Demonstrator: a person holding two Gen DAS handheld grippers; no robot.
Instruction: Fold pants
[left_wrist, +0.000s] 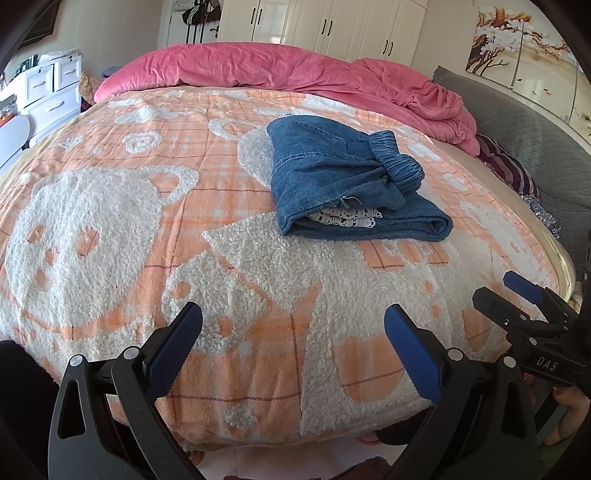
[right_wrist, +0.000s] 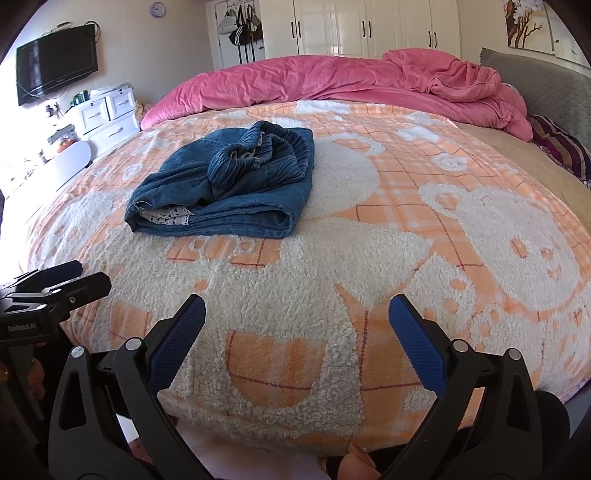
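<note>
Left gripper (left_wrist: 293, 345) hangs low over the bed's near edge, fingers spread wide, empty; right gripper (right_wrist: 297, 341) beside it, likewise released. Folded denim pants (left_wrist: 343, 177) lie on the blanket (left_wrist: 110, 229) well ahead of both, untouched. Only the right view shows the wall television (right_wrist: 57, 62)

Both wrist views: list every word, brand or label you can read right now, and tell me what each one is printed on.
"DAS" stands on the black body of the right gripper, seen at the right edge of the left wrist view.
"GenRobot.AI" stands on the black body of the left gripper, at the left edge of the right wrist view; small but readable.
The orange shapes woven into the blanket below the folded pants may be letters; not readable.
</note>
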